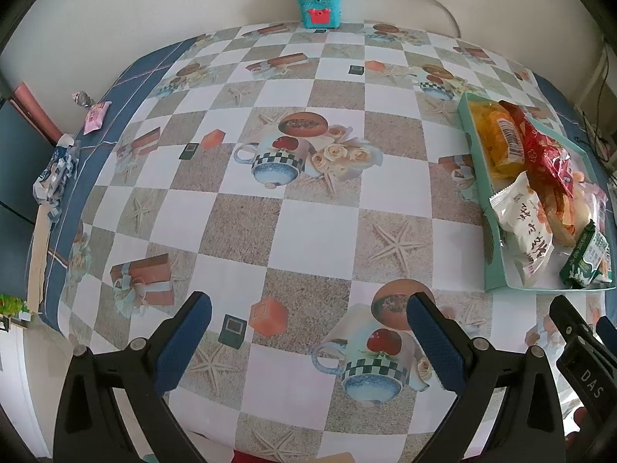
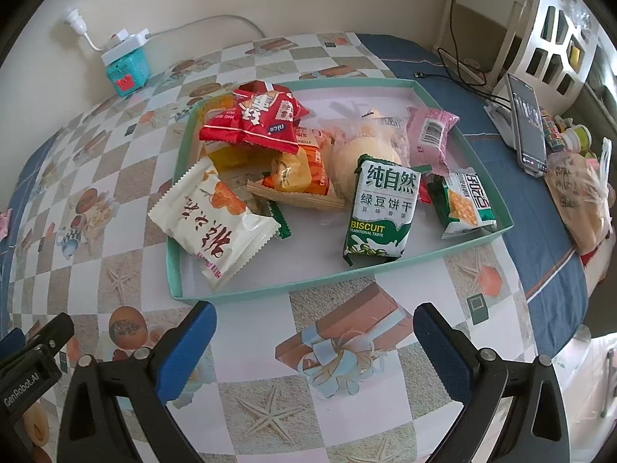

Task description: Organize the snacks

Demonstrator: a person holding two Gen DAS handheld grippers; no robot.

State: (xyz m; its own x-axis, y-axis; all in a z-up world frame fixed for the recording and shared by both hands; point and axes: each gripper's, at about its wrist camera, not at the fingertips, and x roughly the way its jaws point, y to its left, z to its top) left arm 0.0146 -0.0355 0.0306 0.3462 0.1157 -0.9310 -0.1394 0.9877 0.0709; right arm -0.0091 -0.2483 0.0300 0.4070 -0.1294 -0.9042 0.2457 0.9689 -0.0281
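Observation:
A teal tray (image 2: 389, 270) holds several snack packets: a white packet (image 2: 216, 220), a red packet (image 2: 258, 119), an orange packet (image 2: 297, 171), a green biscuit packet (image 2: 381, 208), a smaller green packet (image 2: 462, 202) and a pink packet (image 2: 430, 133). My right gripper (image 2: 314, 332) is open and empty just in front of the tray. My left gripper (image 1: 308, 320) is open and empty over the patterned tablecloth, left of the tray (image 1: 472, 169). A pink snack packet (image 1: 95, 115) lies alone at the table's far left edge.
A teal box (image 1: 319, 9) with a white power strip on top stands against the back wall. A phone on a stand (image 2: 526, 127), cables and a bagged item (image 2: 578, 196) sit right of the tray. Crumpled wrapping (image 1: 54, 177) lies at the left table edge.

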